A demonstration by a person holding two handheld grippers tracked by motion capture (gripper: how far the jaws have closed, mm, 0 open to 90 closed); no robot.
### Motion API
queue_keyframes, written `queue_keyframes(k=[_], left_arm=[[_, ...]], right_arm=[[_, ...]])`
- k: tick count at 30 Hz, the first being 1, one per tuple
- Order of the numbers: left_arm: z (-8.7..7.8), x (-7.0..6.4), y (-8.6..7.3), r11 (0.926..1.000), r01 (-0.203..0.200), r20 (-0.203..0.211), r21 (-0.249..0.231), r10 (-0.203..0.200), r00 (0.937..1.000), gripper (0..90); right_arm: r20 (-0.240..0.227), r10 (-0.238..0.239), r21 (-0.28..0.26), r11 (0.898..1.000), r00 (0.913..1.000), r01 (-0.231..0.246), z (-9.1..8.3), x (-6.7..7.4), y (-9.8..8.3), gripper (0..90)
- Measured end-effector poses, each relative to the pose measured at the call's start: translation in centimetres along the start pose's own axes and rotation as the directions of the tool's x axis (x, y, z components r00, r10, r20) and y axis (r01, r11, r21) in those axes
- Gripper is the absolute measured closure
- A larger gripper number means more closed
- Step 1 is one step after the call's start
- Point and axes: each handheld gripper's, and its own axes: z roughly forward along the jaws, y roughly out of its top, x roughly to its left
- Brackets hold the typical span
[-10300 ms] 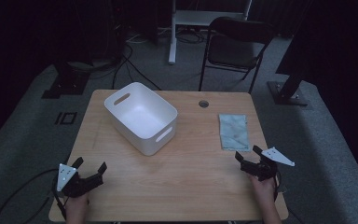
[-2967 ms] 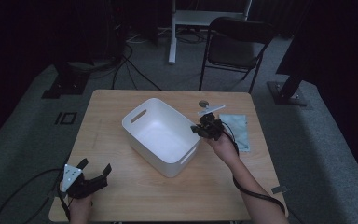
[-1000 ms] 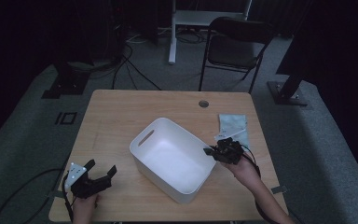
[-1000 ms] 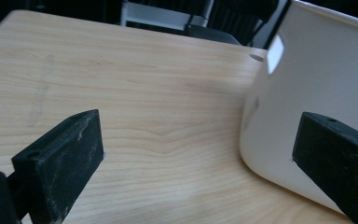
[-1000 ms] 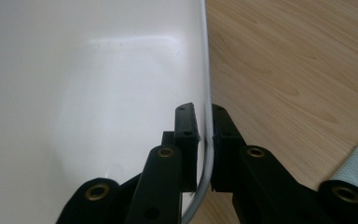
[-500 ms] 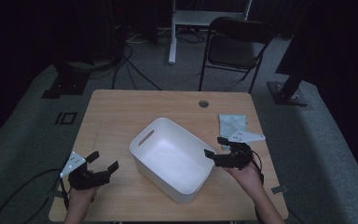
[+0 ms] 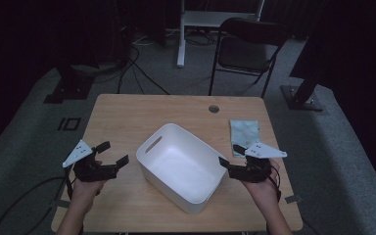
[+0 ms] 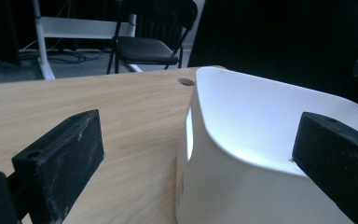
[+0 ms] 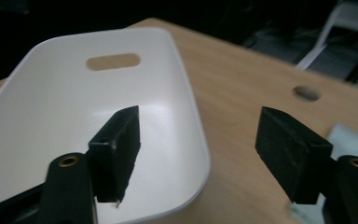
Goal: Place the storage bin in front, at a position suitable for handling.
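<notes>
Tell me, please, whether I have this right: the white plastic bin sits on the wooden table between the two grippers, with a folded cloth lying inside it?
Not quite. The white plastic bin is empty, as the high view shows; the folded cloth lies on the wooden table beside it. The bin does sit between the left gripper and right gripper.

Bin [image 8: 261, 140]: base cut off by the lower edge in the left gripper view. Cloth [image 9: 349, 140]: partly hidden behind a jaw in the right gripper view. Chair [image 7: 249, 49]: details lost in darkness.
</notes>
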Motion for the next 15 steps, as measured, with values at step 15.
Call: queue_keyframes(k=[15], left_arm=[[4.0,-0.7,0.9,0.9946,-0.085,0.069,0.059,0.081,0.9943,15.7]], right_arm=[[0.0,0.104,0.019,0.994,0.9946,-0.104,1.7,-0.5,-2.0,26.9]])
